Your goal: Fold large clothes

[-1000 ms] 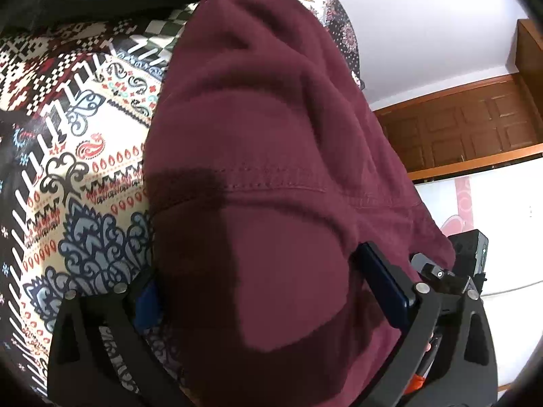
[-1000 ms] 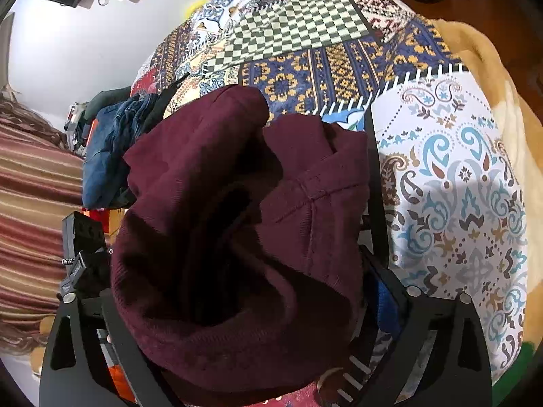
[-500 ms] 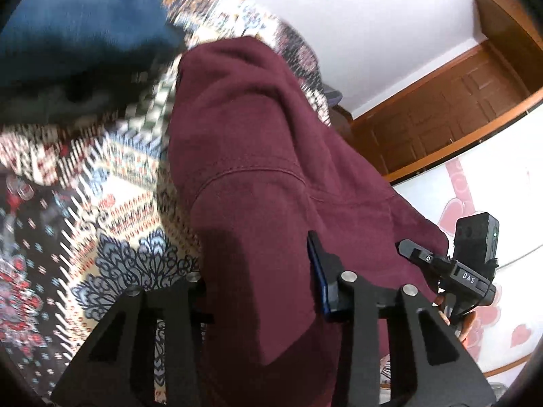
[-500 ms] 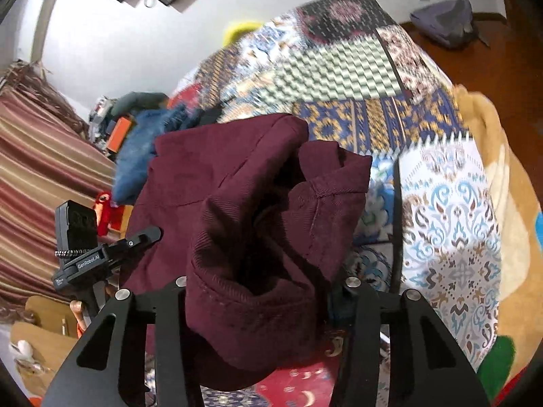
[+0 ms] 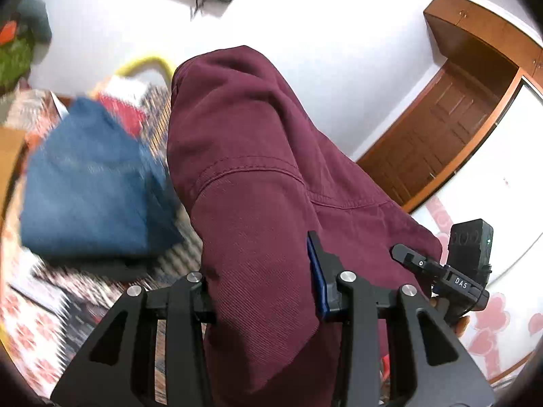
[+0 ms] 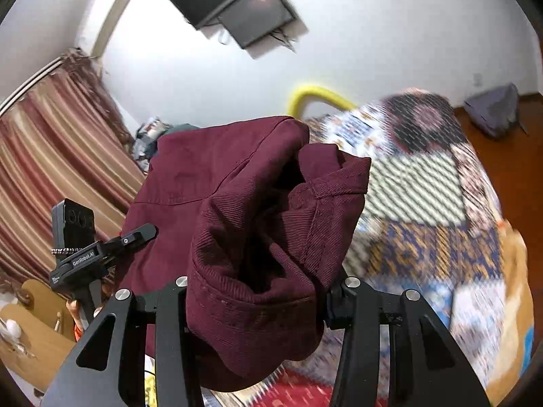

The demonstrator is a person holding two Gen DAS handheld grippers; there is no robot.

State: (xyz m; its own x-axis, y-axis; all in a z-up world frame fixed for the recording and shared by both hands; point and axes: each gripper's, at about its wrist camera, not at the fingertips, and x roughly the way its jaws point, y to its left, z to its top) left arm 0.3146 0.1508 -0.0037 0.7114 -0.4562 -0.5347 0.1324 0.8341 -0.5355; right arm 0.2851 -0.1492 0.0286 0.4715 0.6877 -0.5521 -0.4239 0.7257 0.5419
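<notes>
A maroon corduroy garment [image 5: 258, 176] hangs between both grippers, lifted above the bed. My left gripper [image 5: 261, 291] is shut on one bunched edge of it. My right gripper [image 6: 258, 302] is shut on another bunched edge of the garment [image 6: 237, 203], with a seamed hem folded over the jaws. The cloth hides the fingertips in both views. The right gripper's body shows in the left wrist view [image 5: 468, 264], and the left gripper's body shows in the right wrist view [image 6: 78, 247].
A patchwork quilt [image 6: 424, 210] covers the bed below. Folded blue jeans [image 5: 91, 183] lie on it to the left. A yellow bar [image 6: 315, 96], a wall TV [image 6: 244, 6], striped curtains [image 6: 51, 149] and a wooden door [image 5: 441, 135] surround the bed.
Both grippers have risen and tilted up with the garment, so the walls and TV now show. The jaws have closed in tighter on the cloth since a second ago.
</notes>
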